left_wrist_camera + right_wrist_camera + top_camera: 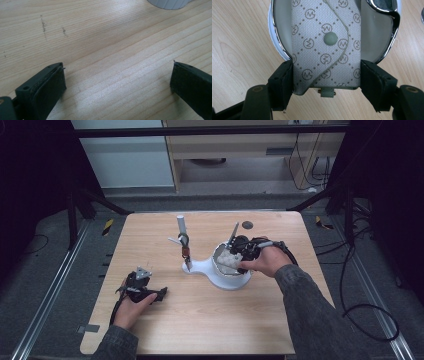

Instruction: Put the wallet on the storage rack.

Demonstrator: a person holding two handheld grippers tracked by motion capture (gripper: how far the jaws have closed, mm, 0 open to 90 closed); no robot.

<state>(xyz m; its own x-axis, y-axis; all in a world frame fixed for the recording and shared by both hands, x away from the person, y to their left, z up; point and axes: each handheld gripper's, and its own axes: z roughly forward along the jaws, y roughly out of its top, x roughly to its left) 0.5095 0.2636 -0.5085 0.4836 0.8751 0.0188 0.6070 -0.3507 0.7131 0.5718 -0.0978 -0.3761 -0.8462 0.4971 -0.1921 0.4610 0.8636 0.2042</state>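
Observation:
My right gripper (326,83) is shut on a grey monogram-patterned pouch (324,30) with a snap flap, its jaws pressing both long sides. The pouch hangs over a white bowl with a chrome rim (395,23). In the high view the right gripper (239,251) and the pouch (229,260) sit above that bowl (235,281) at the table's middle right. My left gripper (159,294) rests on the wood at the front left. Its jaws stand wide apart over bare wood, so the left gripper (117,75) is open with nothing between them.
The bowl's white base (200,266) runs left to a thin upright post (181,226) with a small brown item hanging on it (186,252). A dark round mark (247,225) lies near the far edge. The white base's edge (170,3) shows ahead of the left jaws.

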